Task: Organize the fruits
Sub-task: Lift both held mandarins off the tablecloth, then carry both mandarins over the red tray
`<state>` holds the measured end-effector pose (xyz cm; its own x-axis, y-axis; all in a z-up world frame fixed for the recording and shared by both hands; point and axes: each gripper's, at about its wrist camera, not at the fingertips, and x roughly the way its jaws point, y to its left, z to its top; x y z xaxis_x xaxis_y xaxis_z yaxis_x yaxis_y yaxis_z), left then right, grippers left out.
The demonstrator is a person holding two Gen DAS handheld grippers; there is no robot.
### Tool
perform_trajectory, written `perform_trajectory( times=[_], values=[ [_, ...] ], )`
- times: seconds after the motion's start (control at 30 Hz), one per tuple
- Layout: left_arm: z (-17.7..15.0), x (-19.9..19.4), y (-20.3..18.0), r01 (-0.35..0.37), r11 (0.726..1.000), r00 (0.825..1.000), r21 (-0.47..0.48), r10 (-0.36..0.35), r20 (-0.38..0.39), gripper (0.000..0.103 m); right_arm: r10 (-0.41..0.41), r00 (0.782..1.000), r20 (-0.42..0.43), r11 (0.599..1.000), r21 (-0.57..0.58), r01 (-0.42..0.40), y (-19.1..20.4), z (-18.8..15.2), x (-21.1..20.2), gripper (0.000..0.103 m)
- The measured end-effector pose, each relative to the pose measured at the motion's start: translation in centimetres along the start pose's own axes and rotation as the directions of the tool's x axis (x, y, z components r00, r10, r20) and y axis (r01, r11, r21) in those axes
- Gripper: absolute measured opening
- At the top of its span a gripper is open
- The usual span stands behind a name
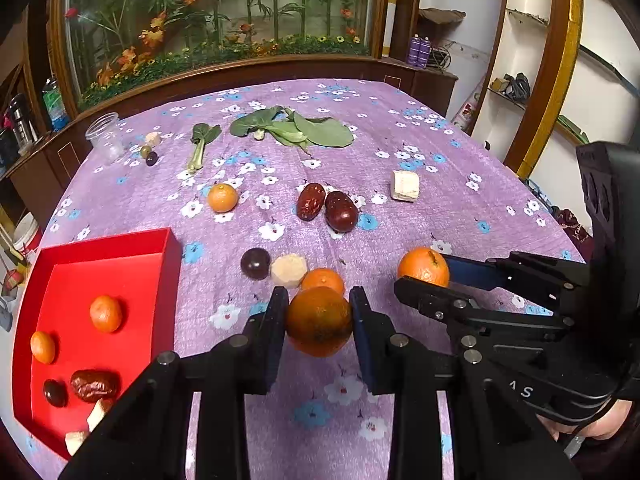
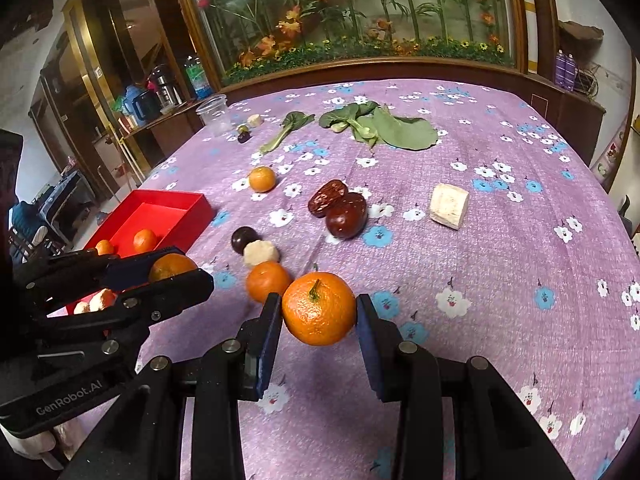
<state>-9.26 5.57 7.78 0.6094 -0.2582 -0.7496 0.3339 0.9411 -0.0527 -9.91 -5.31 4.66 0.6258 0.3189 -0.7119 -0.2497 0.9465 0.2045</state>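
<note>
- Firmly, the left gripper (image 1: 319,314) clamps a darker mandarin (image 1: 319,321) between both pads, lifted clear of the purple floral tablecloth (image 1: 460,216).
- The right gripper (image 2: 319,314) likewise grasps a bright mandarin with a green stem (image 2: 319,309), just right of the left one.
- A third mandarin (image 2: 267,281) lies on the cloth just beyond the held fruit, beside a pale chunk (image 2: 261,253) and a dark grape (image 2: 245,239).
- The red tray (image 1: 116,256), left of the held fruit, contains two mandarins, a date and a grape.
</note>
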Motion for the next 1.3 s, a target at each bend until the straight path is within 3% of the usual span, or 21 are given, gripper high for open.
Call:
perform_trajectory(
  times=[1.3],
  values=[
    [-4.1, -7.5, 5.0, -0.049, 0.988, 0.994, -0.146, 0.062, 0.086, 0.030, 0.061, 0.998, 0.025, 0.991, -0.124, -0.058, 7.8, -1.8, -2.8, 0.041]
  ],
)
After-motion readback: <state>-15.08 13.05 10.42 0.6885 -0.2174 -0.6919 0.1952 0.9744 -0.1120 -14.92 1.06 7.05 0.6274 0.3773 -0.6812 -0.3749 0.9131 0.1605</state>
